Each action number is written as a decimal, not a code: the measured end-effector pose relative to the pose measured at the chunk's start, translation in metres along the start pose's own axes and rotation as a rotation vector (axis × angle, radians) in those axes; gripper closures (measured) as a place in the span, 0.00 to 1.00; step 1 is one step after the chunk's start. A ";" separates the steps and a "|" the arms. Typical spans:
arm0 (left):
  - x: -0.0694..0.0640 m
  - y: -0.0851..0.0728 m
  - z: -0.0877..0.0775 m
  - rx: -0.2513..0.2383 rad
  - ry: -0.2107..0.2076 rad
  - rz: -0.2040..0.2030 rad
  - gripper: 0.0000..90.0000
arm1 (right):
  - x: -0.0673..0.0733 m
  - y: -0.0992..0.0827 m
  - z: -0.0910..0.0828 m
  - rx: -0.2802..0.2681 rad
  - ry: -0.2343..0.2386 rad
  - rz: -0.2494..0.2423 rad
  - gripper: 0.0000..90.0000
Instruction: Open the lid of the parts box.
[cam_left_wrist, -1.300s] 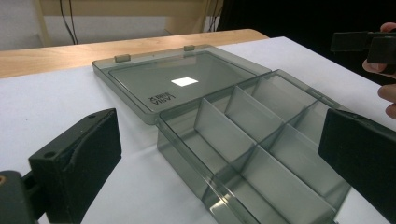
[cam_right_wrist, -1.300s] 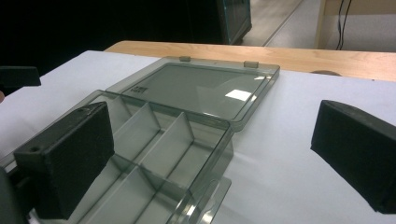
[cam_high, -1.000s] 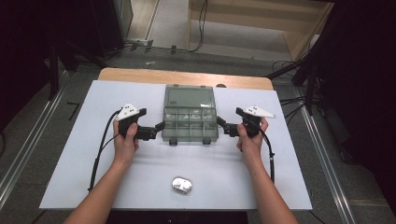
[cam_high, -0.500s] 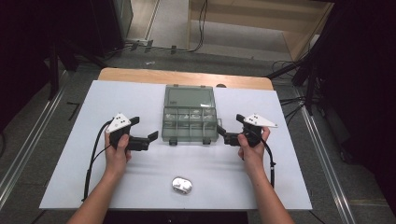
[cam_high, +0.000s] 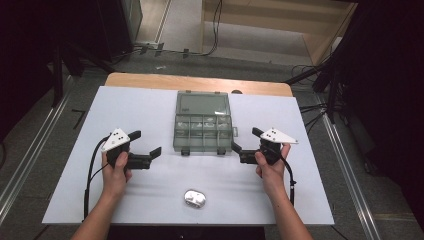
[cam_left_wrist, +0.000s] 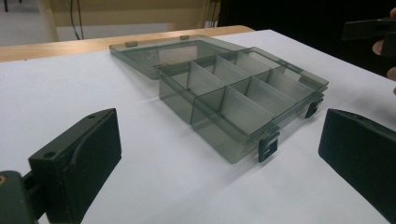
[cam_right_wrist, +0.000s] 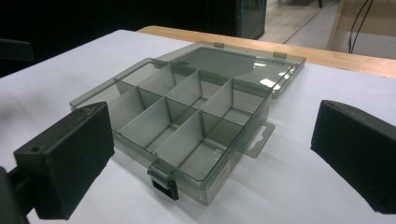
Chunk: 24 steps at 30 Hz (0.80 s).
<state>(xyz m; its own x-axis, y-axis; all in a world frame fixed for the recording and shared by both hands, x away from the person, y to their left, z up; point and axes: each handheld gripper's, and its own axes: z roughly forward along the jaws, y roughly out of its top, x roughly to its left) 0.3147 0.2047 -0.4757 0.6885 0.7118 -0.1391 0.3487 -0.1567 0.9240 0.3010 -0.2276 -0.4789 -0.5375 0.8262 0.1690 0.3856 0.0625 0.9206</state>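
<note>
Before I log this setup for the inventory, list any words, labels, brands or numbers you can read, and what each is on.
None can be read: the open compartment box, its flat lid, the small silver object, the white table cover, the left gripper and the right gripper bear no legible text.

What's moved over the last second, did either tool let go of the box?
Both tools drew back from the compartment box toward the person: the left tool moved out and down from the box's left side, the right tool slightly away from its right side. Both are open and hold nothing. The box, lid open, and the small silver object stayed put.
</note>
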 end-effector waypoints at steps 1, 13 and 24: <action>0.000 -0.001 -0.002 -0.003 0.003 -0.006 0.00 | 0.001 0.000 -0.001 0.000 -0.001 -0.002 0.00; 0.003 -0.010 -0.025 -0.013 0.023 -0.010 0.00 | 0.009 -0.002 -0.003 0.023 0.059 -0.025 0.00; 0.005 -0.018 -0.044 -0.015 0.035 -0.011 0.00 | 0.022 0.002 -0.002 0.039 0.081 -0.062 0.00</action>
<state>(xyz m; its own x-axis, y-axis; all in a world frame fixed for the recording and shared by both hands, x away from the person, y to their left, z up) 0.2841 0.2413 -0.4773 0.6619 0.7370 -0.1370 0.3461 -0.1384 0.9279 0.2885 -0.2101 -0.4730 -0.6196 0.7721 0.1414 0.3778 0.1354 0.9160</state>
